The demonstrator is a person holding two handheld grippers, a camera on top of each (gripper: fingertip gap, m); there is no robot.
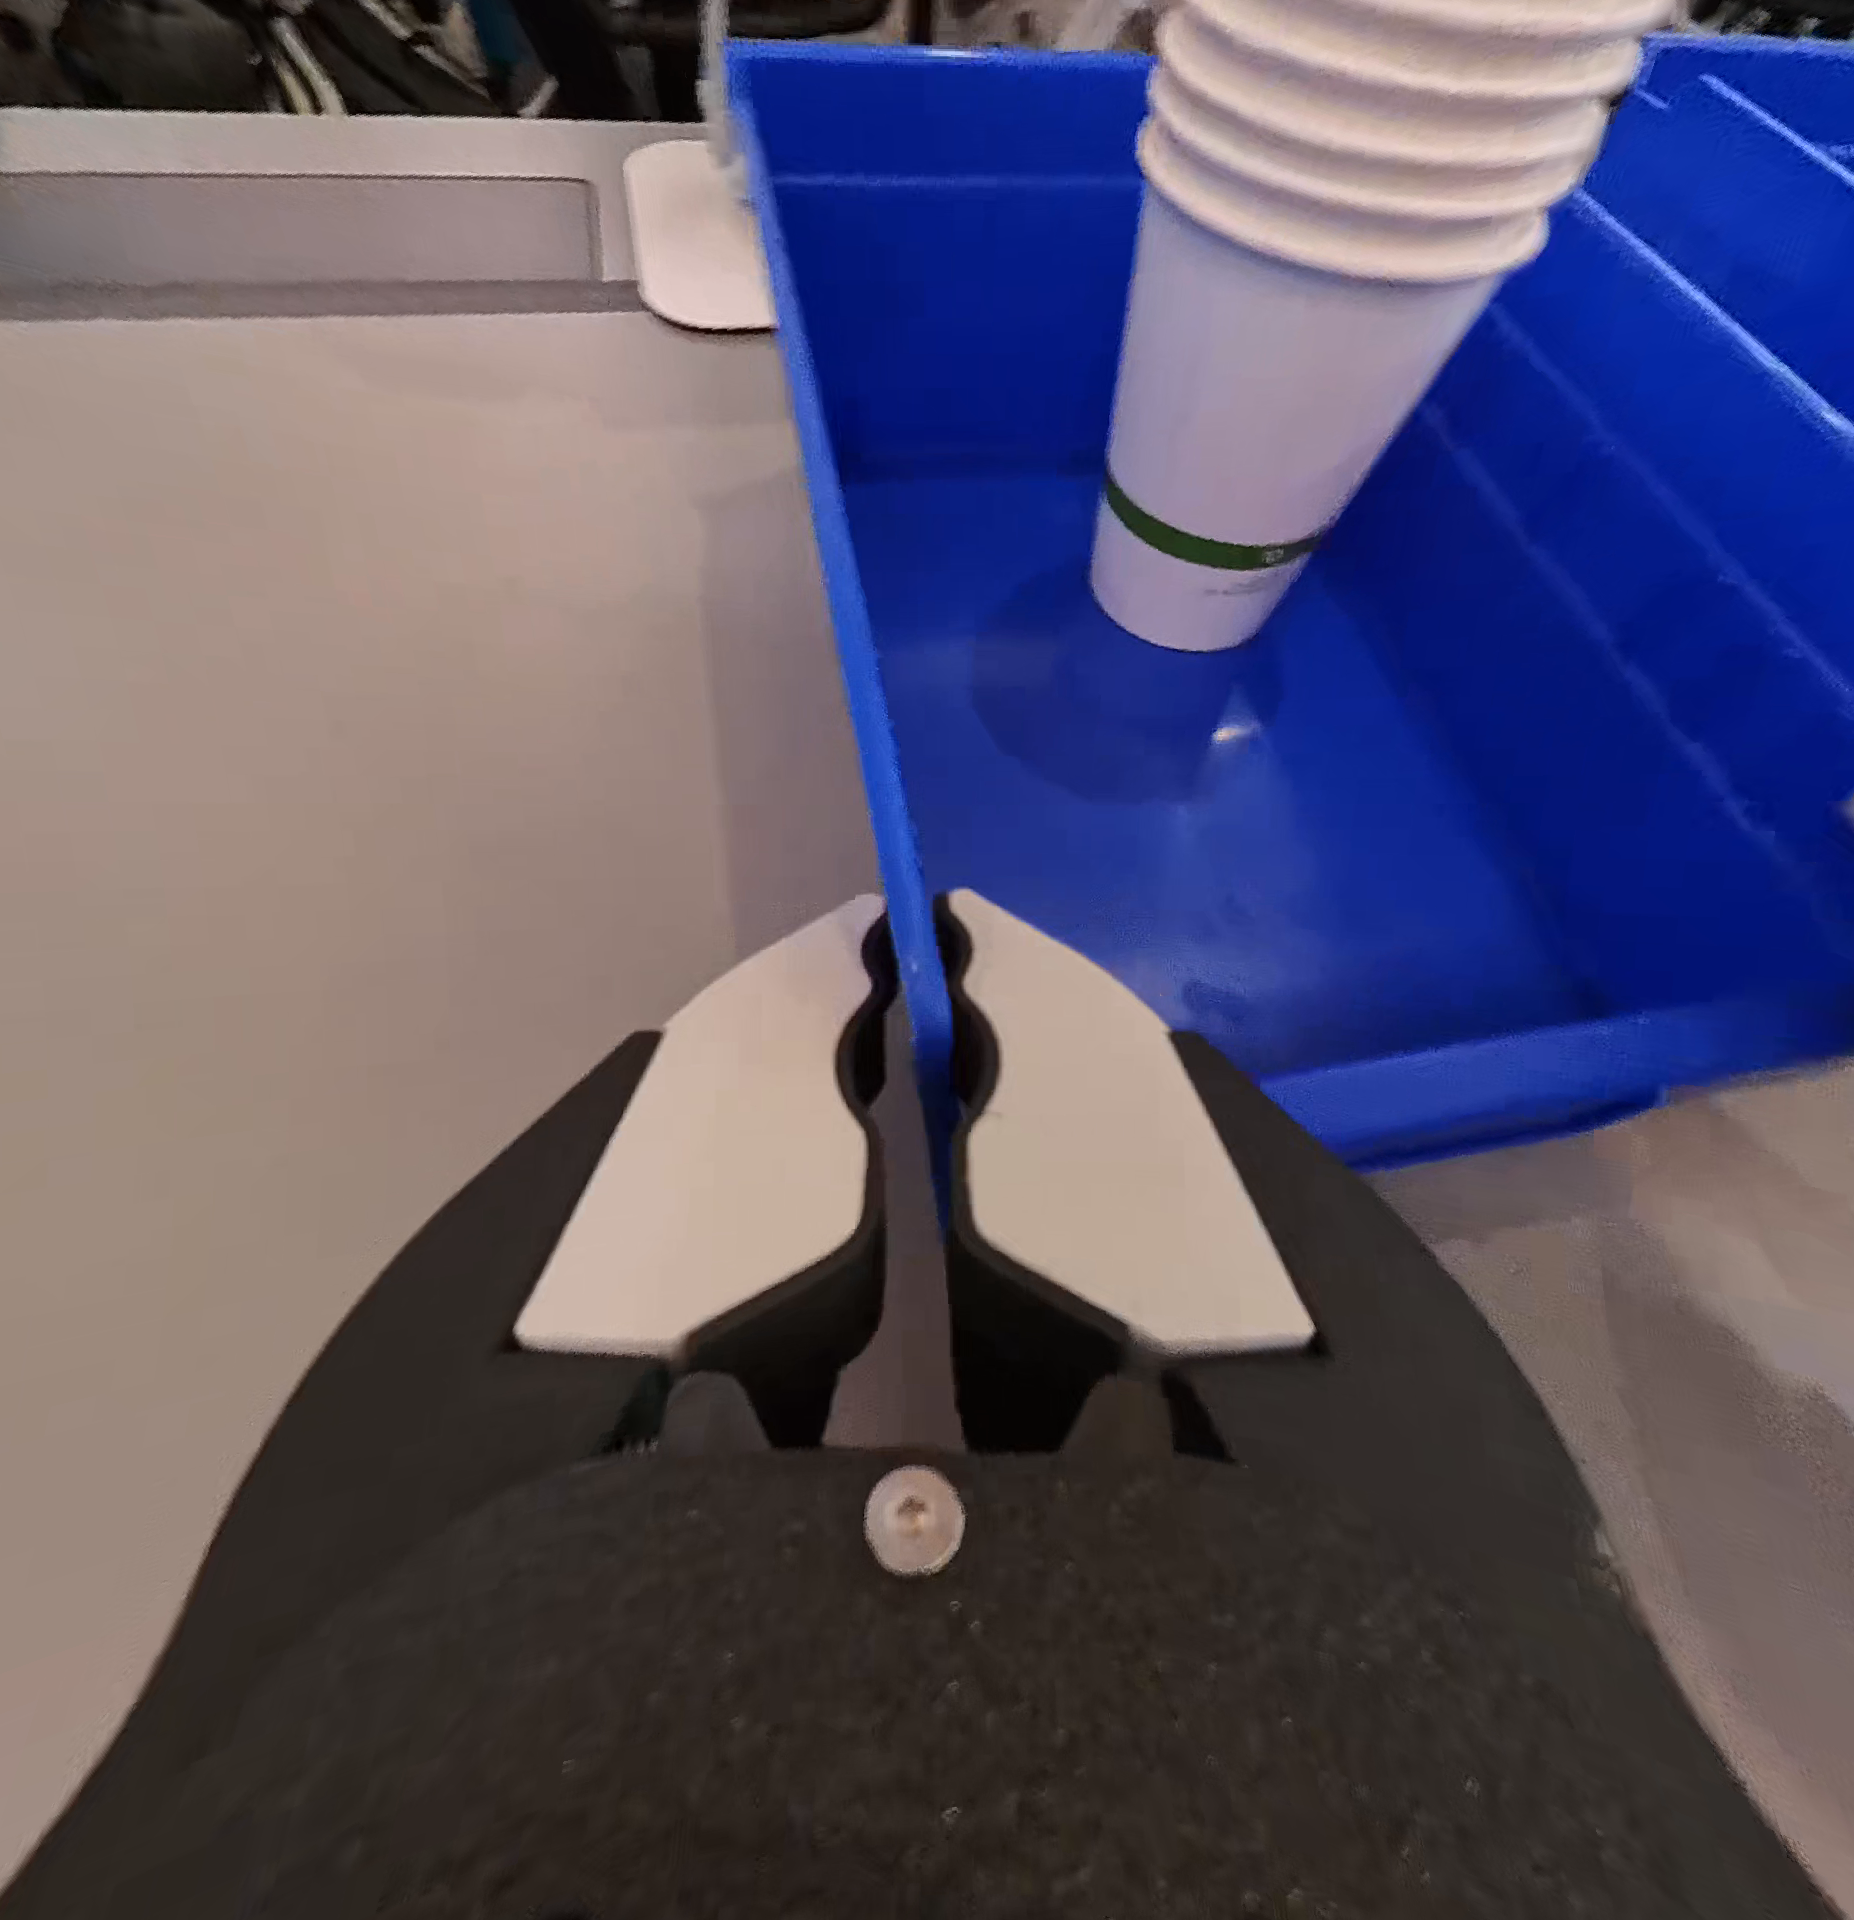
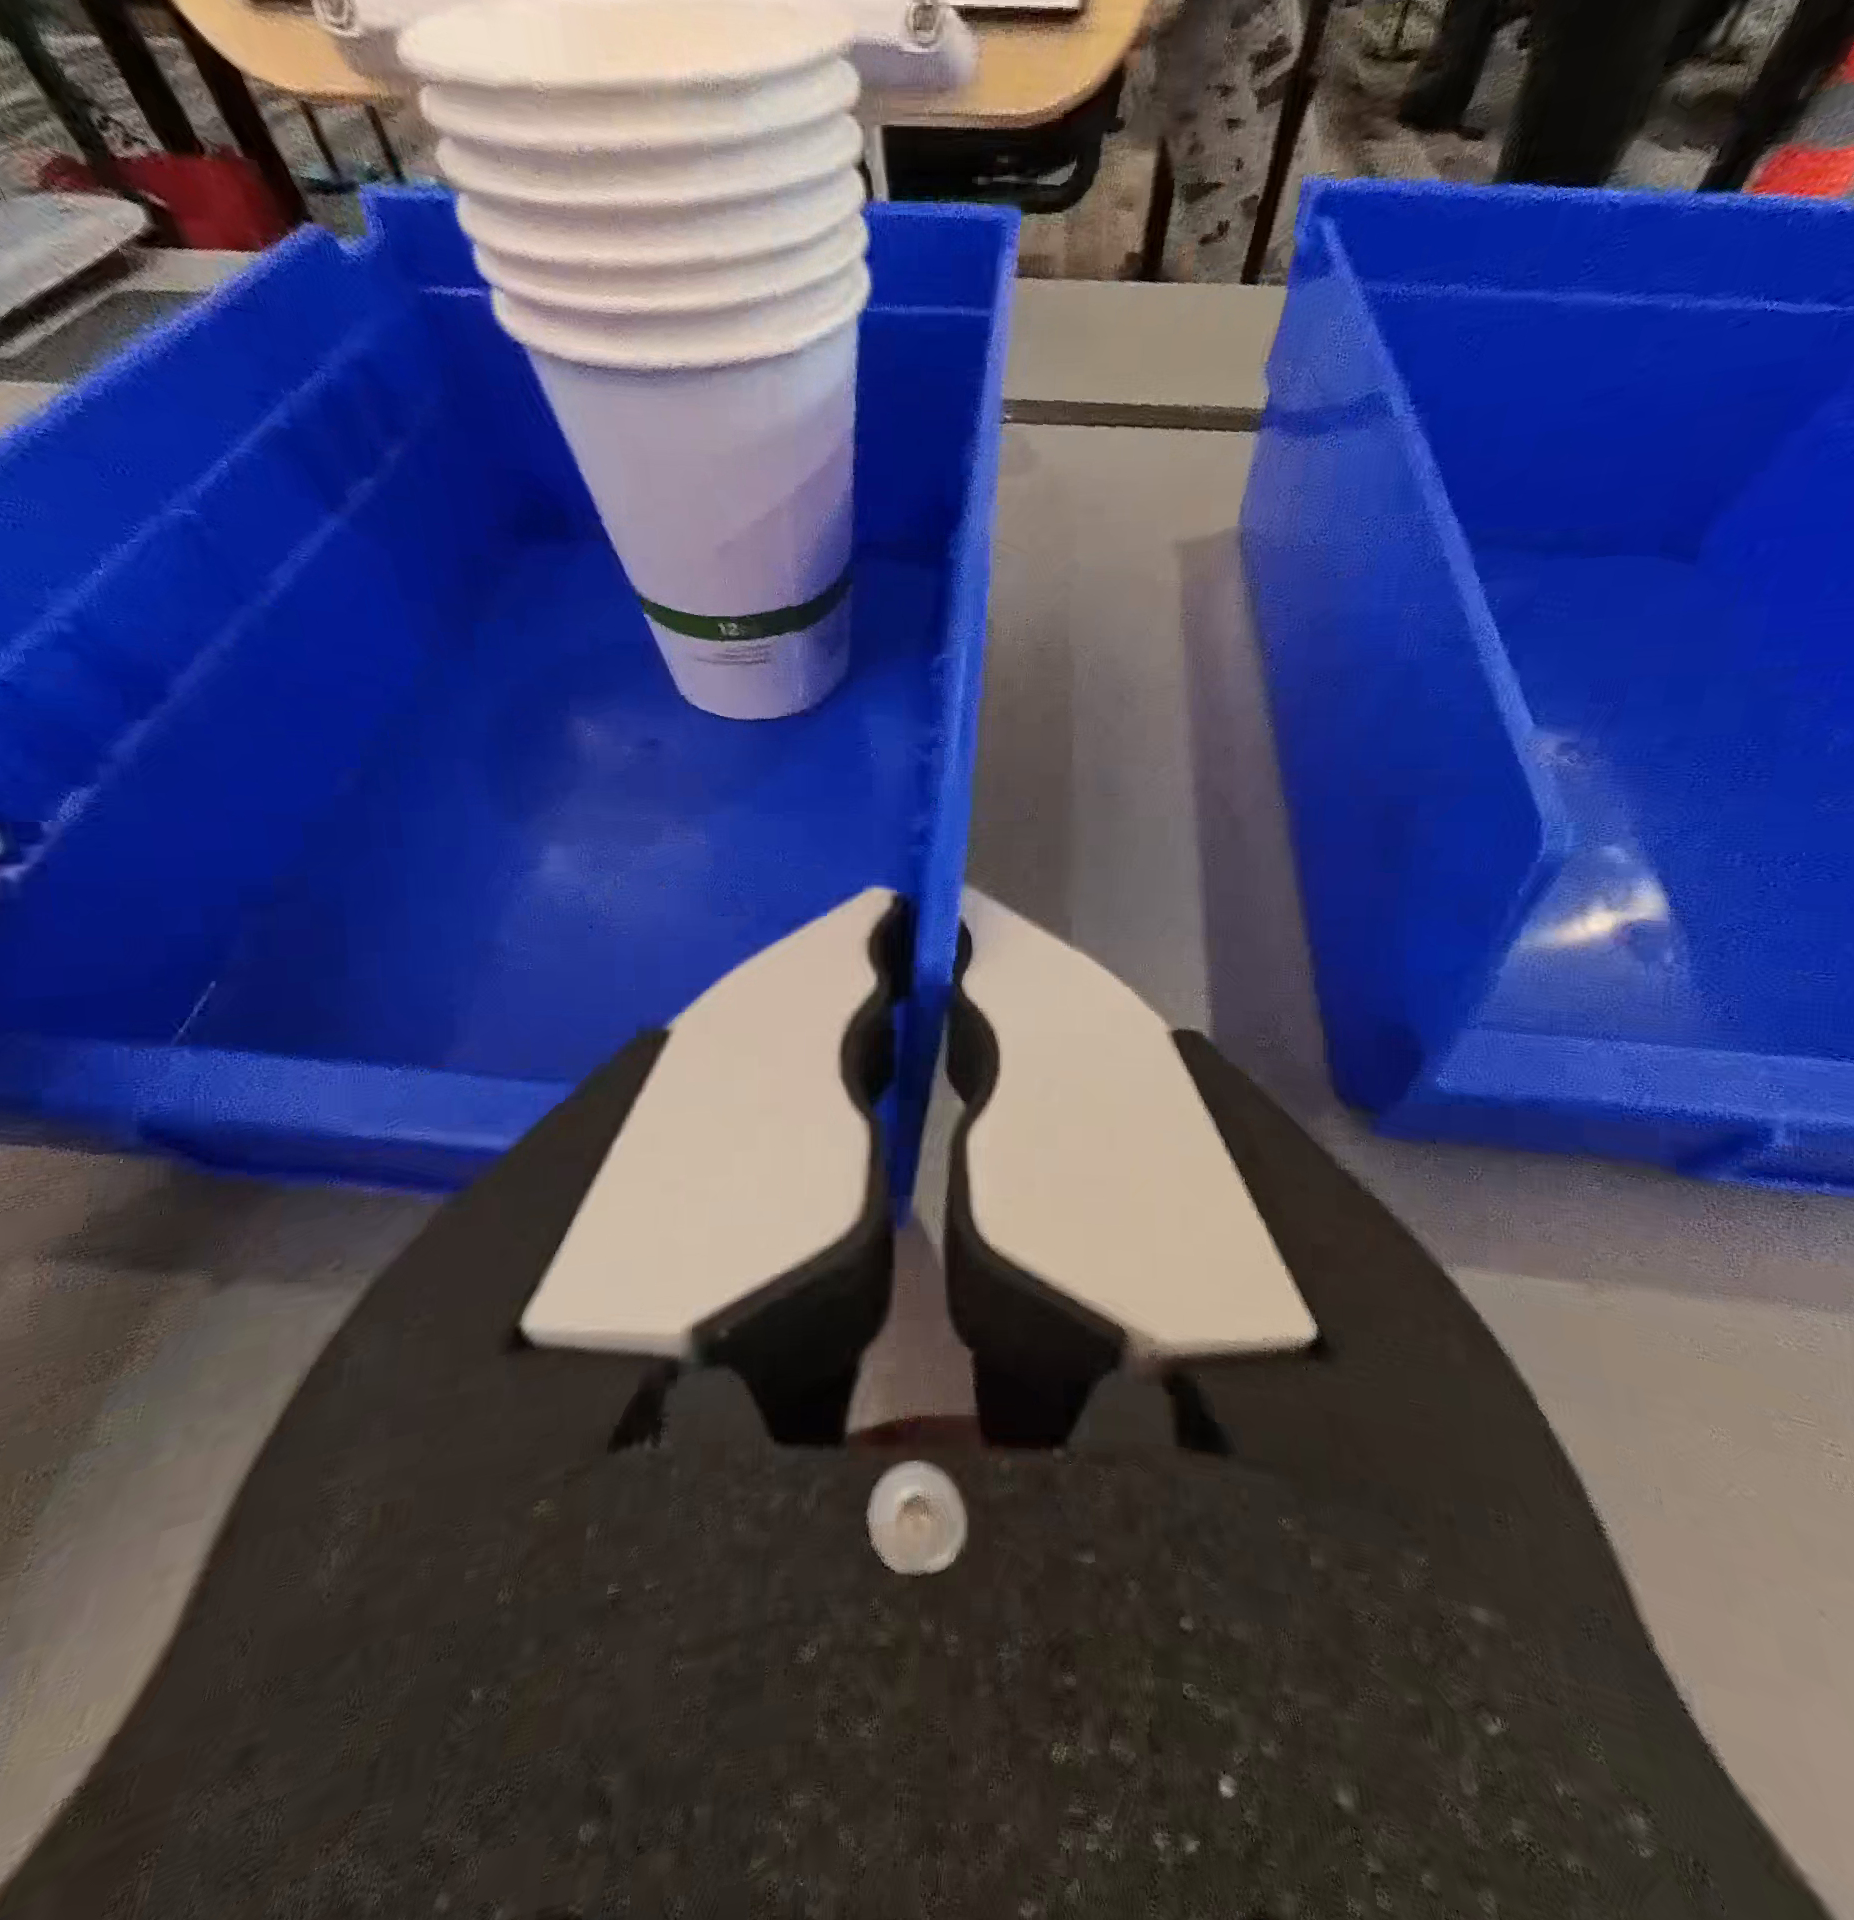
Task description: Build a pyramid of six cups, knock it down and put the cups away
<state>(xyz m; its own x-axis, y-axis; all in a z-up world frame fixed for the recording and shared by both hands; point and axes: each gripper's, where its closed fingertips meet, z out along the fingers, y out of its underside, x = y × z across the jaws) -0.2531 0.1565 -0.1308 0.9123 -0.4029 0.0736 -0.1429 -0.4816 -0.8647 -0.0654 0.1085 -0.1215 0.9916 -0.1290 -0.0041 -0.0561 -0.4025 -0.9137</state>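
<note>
Both pinching a blue bin: left hand-held gripper [image 1: 910,1039] on its left wall [image 1: 798,436], right hand-held gripper [image 2: 928,1039] on its right wall [image 2: 949,623]. Likely holding the bin steady or moving it, with the stack of white cups [image 2: 694,436] standing inside.

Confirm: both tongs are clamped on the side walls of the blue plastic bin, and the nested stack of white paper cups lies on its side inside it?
Not quite. The nested stack of white paper cups stands upright on the floor of the blue plastic bin, as the right wrist view shows. Both the left tongs and right tongs clamp its walls.
</note>
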